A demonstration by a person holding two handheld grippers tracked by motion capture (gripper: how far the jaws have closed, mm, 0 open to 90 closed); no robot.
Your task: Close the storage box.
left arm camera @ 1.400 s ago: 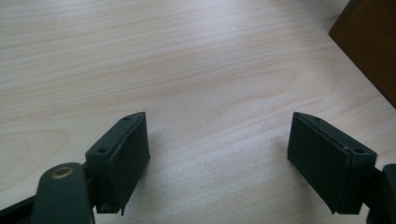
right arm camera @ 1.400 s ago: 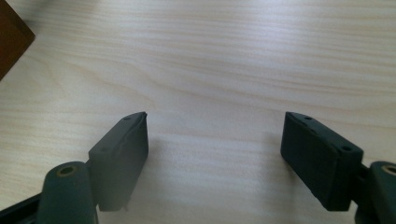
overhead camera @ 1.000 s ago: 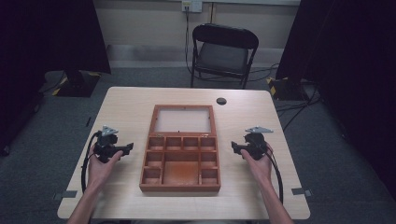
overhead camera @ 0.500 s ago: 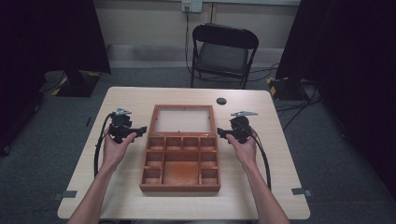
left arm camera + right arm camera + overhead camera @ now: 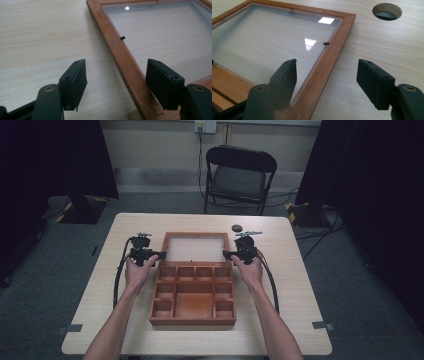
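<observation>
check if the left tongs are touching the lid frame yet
Apart: in the left gripper view the left tongs straddle the lid frame, with gaps on both sides.

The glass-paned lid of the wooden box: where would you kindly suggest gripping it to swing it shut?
Probably by the lid's two side rails, one gripper from each outer side. It lies open and flat on the table, and each narrow wooden rail already sits between open jaws: the left gripper straddles one, the right gripper the other.
</observation>
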